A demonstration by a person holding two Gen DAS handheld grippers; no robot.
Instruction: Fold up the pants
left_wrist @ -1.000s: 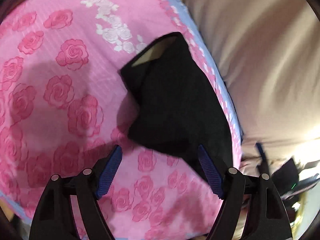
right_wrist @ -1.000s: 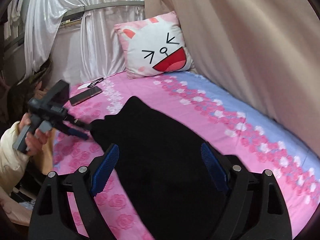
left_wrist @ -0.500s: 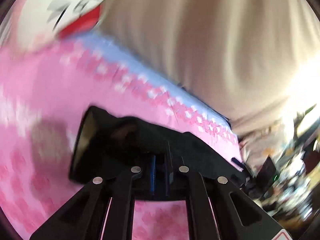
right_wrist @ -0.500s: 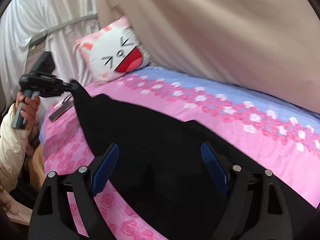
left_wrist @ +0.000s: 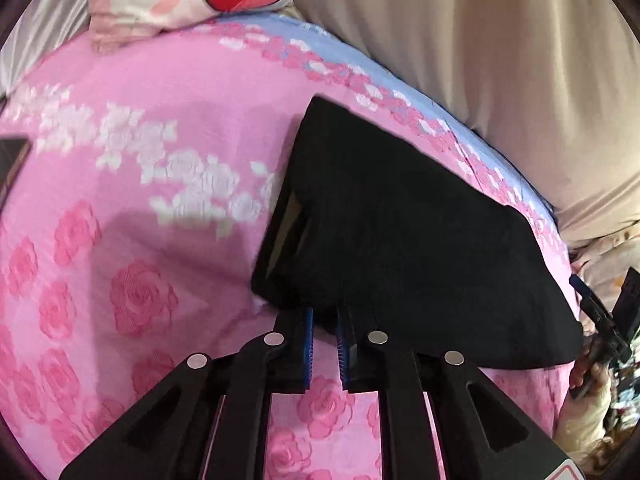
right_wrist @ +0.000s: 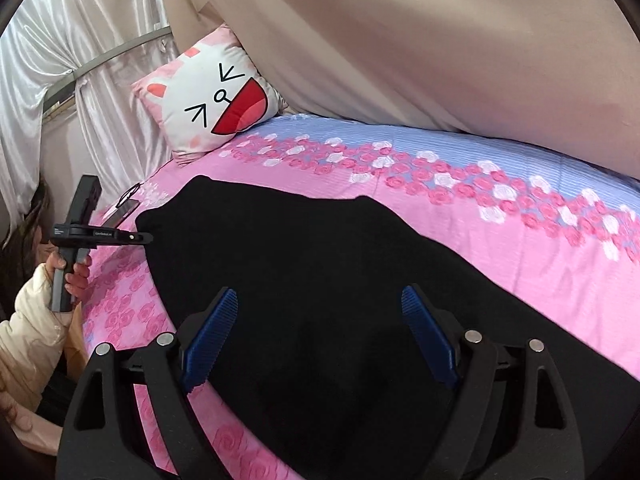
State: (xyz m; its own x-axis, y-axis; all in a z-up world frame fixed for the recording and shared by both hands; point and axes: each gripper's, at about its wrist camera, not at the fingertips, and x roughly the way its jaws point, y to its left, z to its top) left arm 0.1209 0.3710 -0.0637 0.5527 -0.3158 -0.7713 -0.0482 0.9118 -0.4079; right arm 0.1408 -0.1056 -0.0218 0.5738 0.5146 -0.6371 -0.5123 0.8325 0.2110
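Black pants (left_wrist: 400,232) lie folded on the pink rose-patterned bed sheet (left_wrist: 160,128). My left gripper (left_wrist: 325,320) is nearly shut on the near edge of the pants, with black cloth between its blue pads. It also shows in the right wrist view (right_wrist: 146,237) at the pants' left edge, held by a hand. The pants (right_wrist: 320,280) spread wide in the right wrist view. My right gripper (right_wrist: 318,336) is open and hovers just above the pants, holding nothing.
A white cat-face pillow (right_wrist: 212,100) leans at the head of the bed. A beige curtain (right_wrist: 440,40) hangs along the far side and a white curtain (right_wrist: 60,40) at the left. A dark phone (left_wrist: 10,160) lies on the sheet.
My left gripper went from open to shut on the pants' edge, lifted it, then lowered it to the bed. My right gripper stayed open above the pants.
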